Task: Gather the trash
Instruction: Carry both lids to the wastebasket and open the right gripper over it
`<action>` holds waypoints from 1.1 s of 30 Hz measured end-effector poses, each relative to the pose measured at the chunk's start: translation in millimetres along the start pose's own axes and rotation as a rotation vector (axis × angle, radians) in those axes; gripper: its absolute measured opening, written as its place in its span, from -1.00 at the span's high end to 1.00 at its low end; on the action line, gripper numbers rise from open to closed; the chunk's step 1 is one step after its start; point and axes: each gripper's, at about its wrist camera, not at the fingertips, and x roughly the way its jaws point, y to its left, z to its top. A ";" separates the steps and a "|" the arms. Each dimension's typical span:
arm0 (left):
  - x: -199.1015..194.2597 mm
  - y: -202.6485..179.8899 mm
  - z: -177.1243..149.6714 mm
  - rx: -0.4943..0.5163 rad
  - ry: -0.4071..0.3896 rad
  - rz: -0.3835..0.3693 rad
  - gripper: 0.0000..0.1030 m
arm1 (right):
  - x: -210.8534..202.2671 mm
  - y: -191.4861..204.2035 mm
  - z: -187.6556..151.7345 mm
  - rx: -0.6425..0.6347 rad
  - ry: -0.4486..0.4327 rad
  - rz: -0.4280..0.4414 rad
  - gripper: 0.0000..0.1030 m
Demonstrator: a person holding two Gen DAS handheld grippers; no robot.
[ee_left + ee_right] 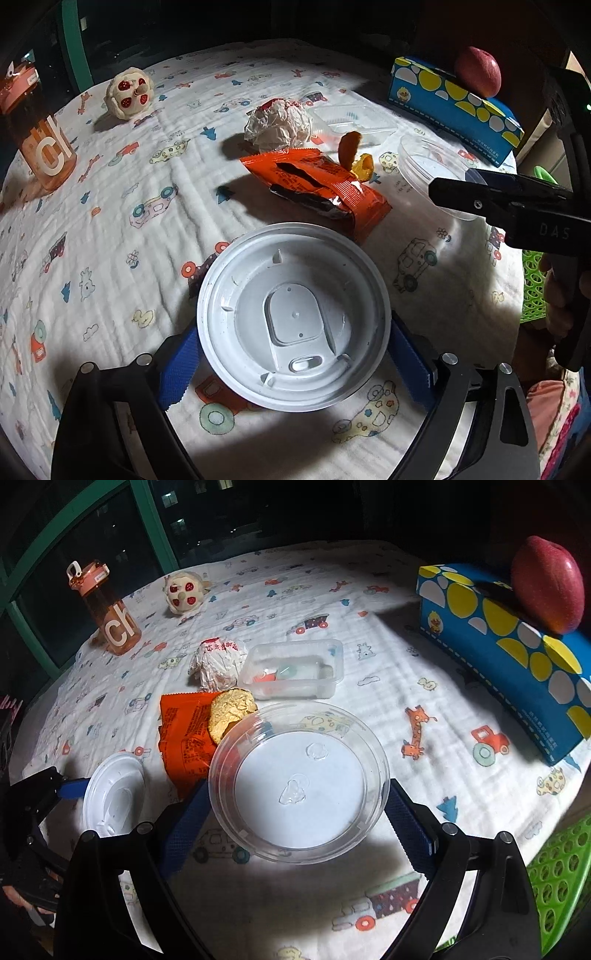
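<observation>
Covering the whole desk (280, 590) is a quilted cloth printed with cars and giraffes, and my litter is scattered across its middle. Biggest of the bystanders is the blue tissue box (509, 657) with a red apple (546, 583) on top, then the orange water bottle (110, 613) far left; neither looks like trash. A green basket (554, 882) peeks in at my right, probably where everything goes.

My right gripper (295, 812) has its jaws spread either side of a clear plastic lid (299, 786), pads near the rim, but I cannot tell whether they press it. My left gripper (291, 354) likewise straddles a white cup lid (293, 317) lying upside down on the cloth; whether its pads bite I cannot tell either. Both lids should be feather-light, thin and springy, slippery at the edge, so I would pinch across the stiff rim, gently, or they will pop out.

Beyond lie a torn orange wrapper (317, 184), soft and crinkly, a clear tray (295, 668), a crumpled paper ball (218, 664), and a brittle cracker (229, 716) leaning on the clear lid.
</observation>
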 end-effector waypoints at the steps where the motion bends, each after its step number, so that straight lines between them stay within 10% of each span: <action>1: -3.2 -1.3 -0.2 -0.001 -0.005 -0.003 -0.72 | -6.5 -1.7 -2.1 0.002 -0.008 -0.003 -0.77; 33: -61.5 -169.3 63.7 0.231 -0.135 -0.193 -0.72 | -179.3 -180.2 -113.7 0.351 -0.138 -0.303 -0.79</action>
